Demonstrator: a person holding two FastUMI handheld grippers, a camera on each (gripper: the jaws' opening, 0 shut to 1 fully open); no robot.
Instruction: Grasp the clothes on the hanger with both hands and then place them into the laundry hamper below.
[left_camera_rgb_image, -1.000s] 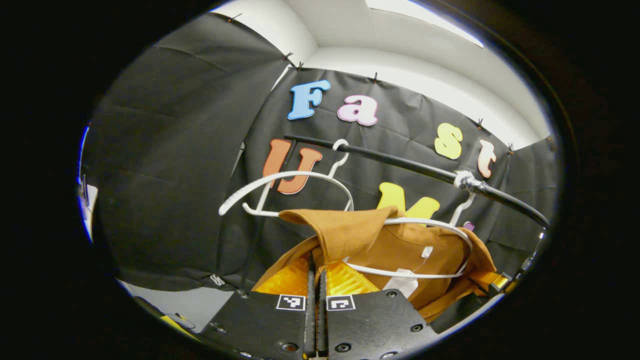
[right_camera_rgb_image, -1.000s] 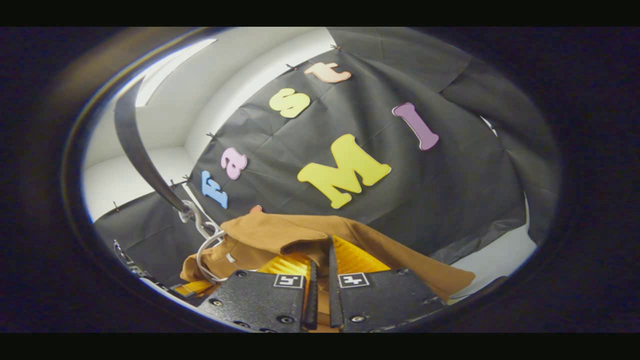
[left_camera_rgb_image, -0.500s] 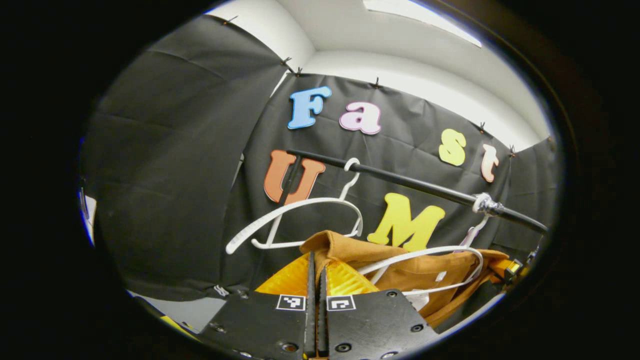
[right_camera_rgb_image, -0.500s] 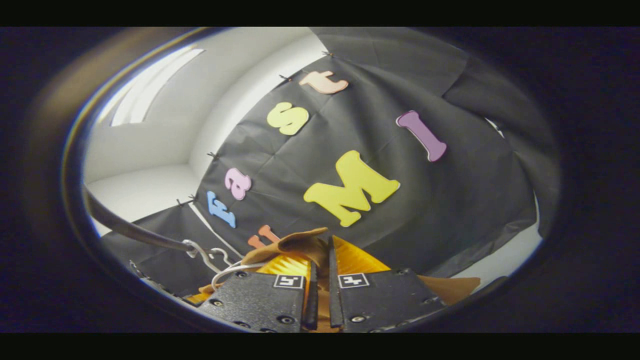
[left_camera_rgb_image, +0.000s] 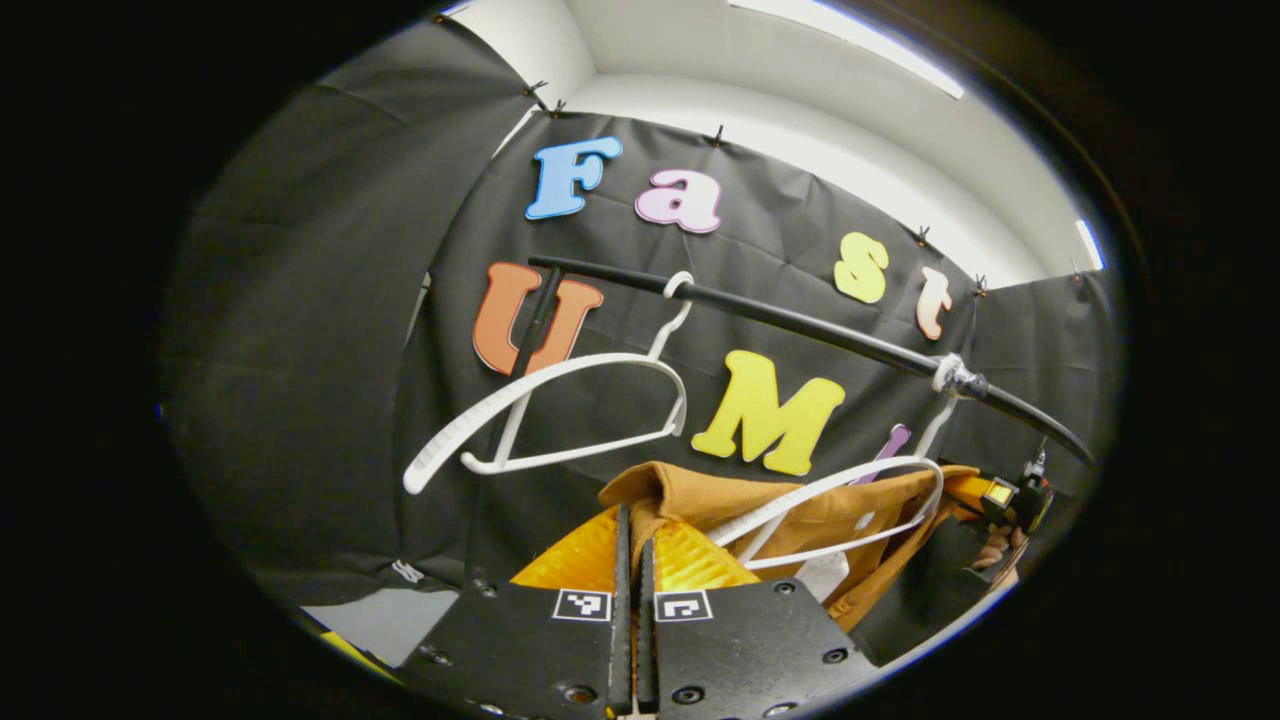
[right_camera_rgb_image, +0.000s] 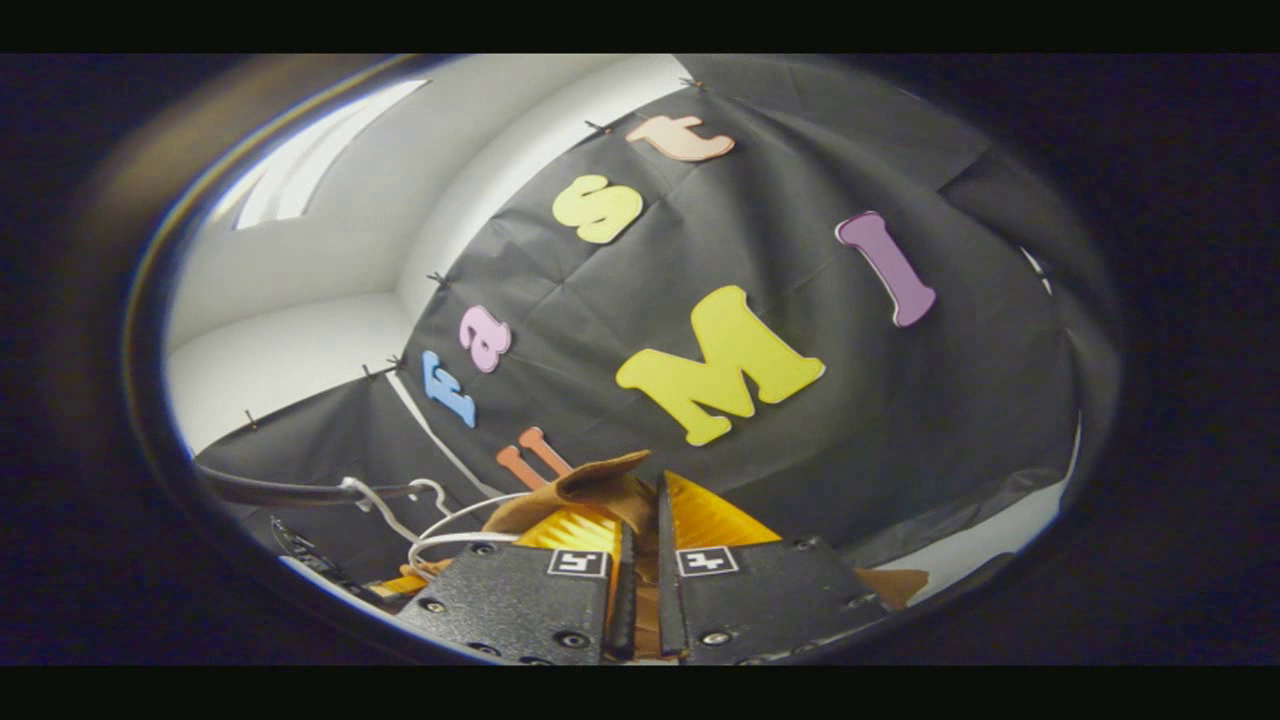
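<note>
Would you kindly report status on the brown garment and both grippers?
Left gripper and right gripper both shut on brown garment. White hanger on rail, garment partly draped over it. Empty hanger alongside.

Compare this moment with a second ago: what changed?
The brown garment has been pulled down off its white hanger, whose arch now stands bare above the cloth. Both the left gripper and right gripper stay clamped on it; the empty hanger stays on the rail.
</note>
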